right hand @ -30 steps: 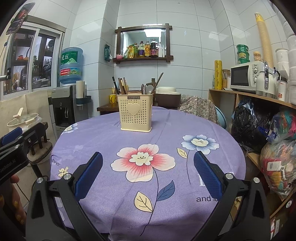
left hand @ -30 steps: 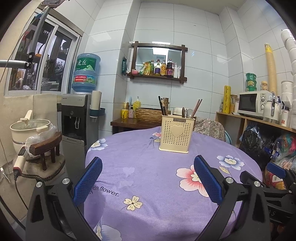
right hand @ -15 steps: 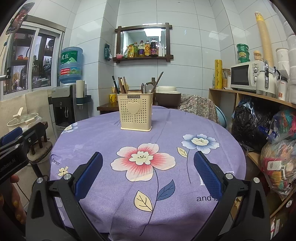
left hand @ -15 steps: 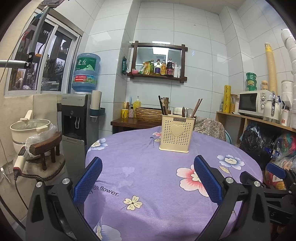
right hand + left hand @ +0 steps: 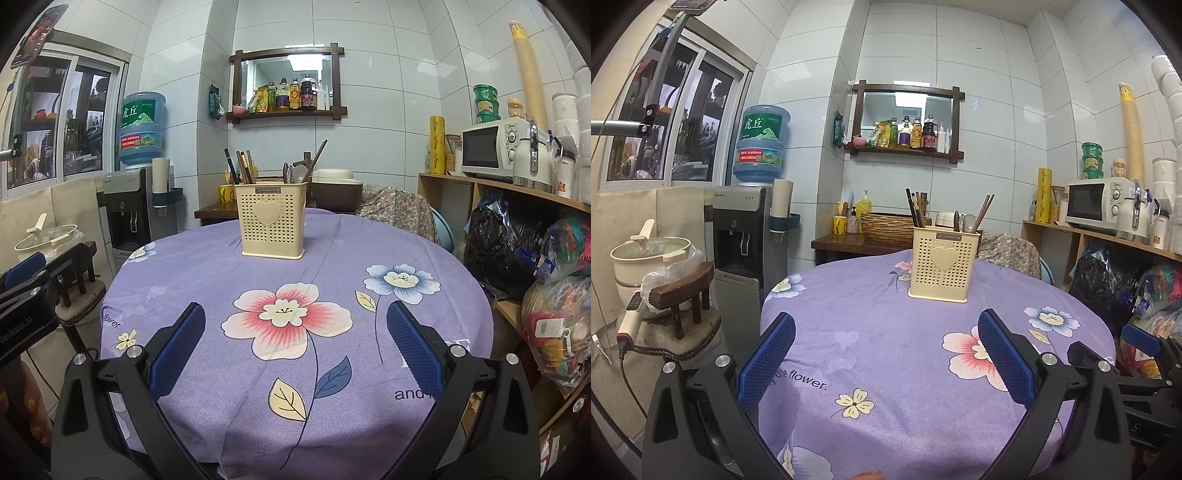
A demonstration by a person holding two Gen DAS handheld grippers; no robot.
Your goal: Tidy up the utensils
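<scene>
The left gripper (image 5: pixel 886 354) hangs low over the near edge of the table, its blue pads wide apart with nothing between them, and the right gripper (image 5: pixel 295 347) sits the same way, jaws spread and empty. Compared with the views half a second and a second back, almost nothing has changed: both grippers hold the same pose and the holder (image 5: pixel 943 264) keeps its place above centre in the left view, so I judge this a pause with the hands drawn back, either before a reach or after the last piece has gone in. No loose utensil shows on the cloth (image 5: pixel 332 266) in either view, which suggests the sorting is done or nearly so. The cream holder stands upright at the far middle of the table, well apart from both grippers, with dark chopsticks (image 5: pixel 242 166) in its left part and spoons (image 5: pixel 293 172) in its right; one stick leans rightward there, though whether it shares the spoons' compartment is hard to tell at this size. The cloth is purple with printed flowers, flat and bare apart from the holder. Around it, a water dispenser (image 5: pixel 748 229) stands at the left of the frame, a shelf (image 5: pixel 905 147) of bottles at upper centre, and a microwave (image 5: pixel 493 149) at the right.
</scene>
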